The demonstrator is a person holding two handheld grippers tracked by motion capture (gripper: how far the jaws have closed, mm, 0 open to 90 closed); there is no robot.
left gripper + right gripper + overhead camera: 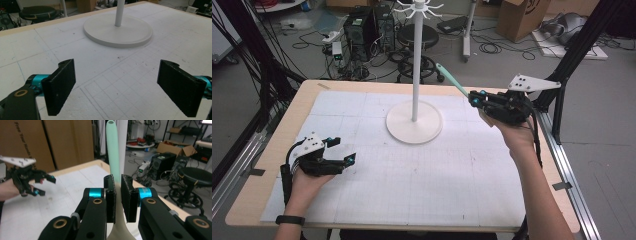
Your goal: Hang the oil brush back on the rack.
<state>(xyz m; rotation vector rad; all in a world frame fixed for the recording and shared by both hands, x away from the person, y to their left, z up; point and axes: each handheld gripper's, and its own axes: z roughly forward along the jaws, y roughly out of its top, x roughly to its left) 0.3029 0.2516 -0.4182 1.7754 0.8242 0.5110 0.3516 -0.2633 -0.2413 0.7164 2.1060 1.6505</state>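
A utensil with a mint-green handle [451,79] and a cream head is clamped in my right gripper [473,98], raised above the table's far right. In the right gripper view the handle [112,152] sticks up and forward from between the shut jaws of my right gripper [118,195]. A white stand [417,60] with hooks at its top rises from a round base [414,122] at the table's middle back, left of the utensil tip. My left gripper [343,150] rests low at the near left, open and with nothing in it [116,87]; the stand base [117,35] lies ahead of it.
A white gridded mat [412,185] covers the wooden table [247,200]. Black frame posts [572,55] stand at the right edge. On the floor beyond are a stool [418,36], computer towers [362,30] and cardboard boxes [522,17].
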